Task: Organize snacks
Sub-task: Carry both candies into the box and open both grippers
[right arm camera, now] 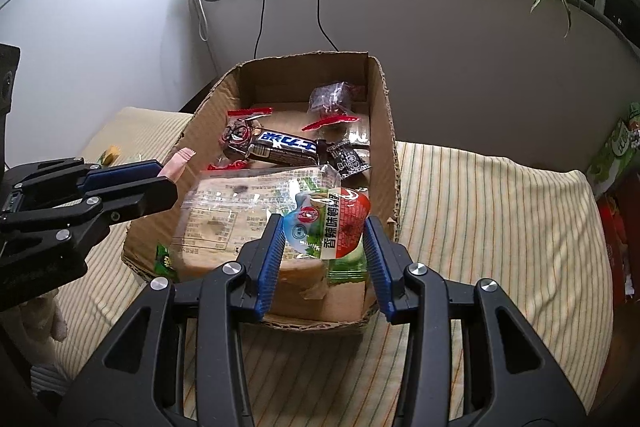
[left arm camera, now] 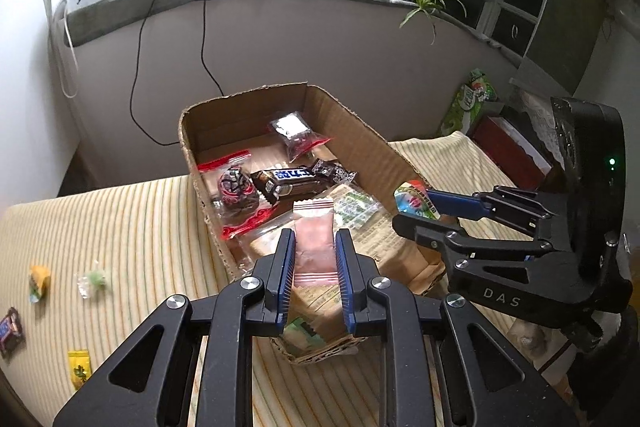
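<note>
An open cardboard box [left arm camera: 352, 131] [right arm camera: 384, 99] stands on the striped table and holds several snacks: a dark chocolate bar [left arm camera: 290, 181] [right arm camera: 286, 147], red-edged packets and a large clear bread pack [right arm camera: 224, 211]. My left gripper [left arm camera: 315, 243] [right arm camera: 170, 183] is shut on a pink sachet [left arm camera: 314, 239] [right arm camera: 178, 163] above the box's near left part. My right gripper [right arm camera: 324, 231] [left arm camera: 412, 209] is shut on a green, white and red snack packet [right arm camera: 328, 223] [left arm camera: 414, 201] above the box's near right part.
Loose sweets lie on the cloth left of the box: an orange one [left arm camera: 39, 281], a clear green one [left arm camera: 93, 281], a yellow sachet [left arm camera: 79, 367] and a small chocolate bar [left arm camera: 10, 331]. A green bag [left arm camera: 470, 101] and a red box [left arm camera: 508, 147] stand at the right.
</note>
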